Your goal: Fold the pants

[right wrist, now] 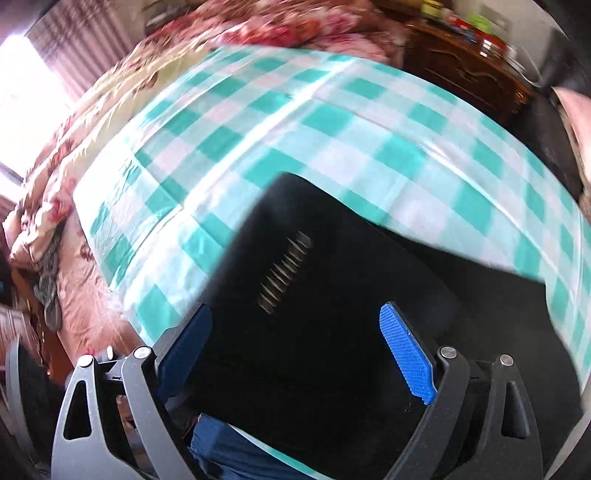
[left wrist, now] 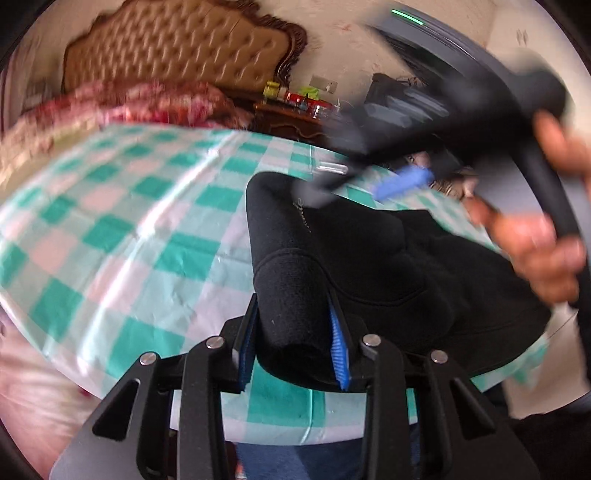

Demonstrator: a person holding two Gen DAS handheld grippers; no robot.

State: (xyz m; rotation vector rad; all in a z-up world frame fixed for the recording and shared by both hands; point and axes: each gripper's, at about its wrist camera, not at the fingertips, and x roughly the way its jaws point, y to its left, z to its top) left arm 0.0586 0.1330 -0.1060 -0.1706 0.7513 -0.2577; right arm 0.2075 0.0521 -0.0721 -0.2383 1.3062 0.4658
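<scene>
Black pants (left wrist: pixel 369 266) lie bunched on a green-and-white checked tablecloth (left wrist: pixel 129 221). My left gripper (left wrist: pixel 291 314) is shut on a rolled fold of the pants, with the cloth squeezed between its blue pads and lifted off the table. My right gripper (right wrist: pixel 295 314) hangs open over a flat part of the pants (right wrist: pixel 332 258) that carries a short row of pale stitches (right wrist: pixel 284 273); nothing is pinched between its pads. From the left wrist the right gripper (left wrist: pixel 362 184) shows blurred over the far end of the pants, held by a person's hand (left wrist: pixel 535 251).
The checked cloth (right wrist: pixel 332 122) covers a table beside a bed with a floral quilt (right wrist: pixel 258 22) and a tufted headboard (left wrist: pixel 177 48). A dark wooden nightstand (left wrist: pixel 295 122) with small items stands behind the table. Blue-clad legs show below the near table edge.
</scene>
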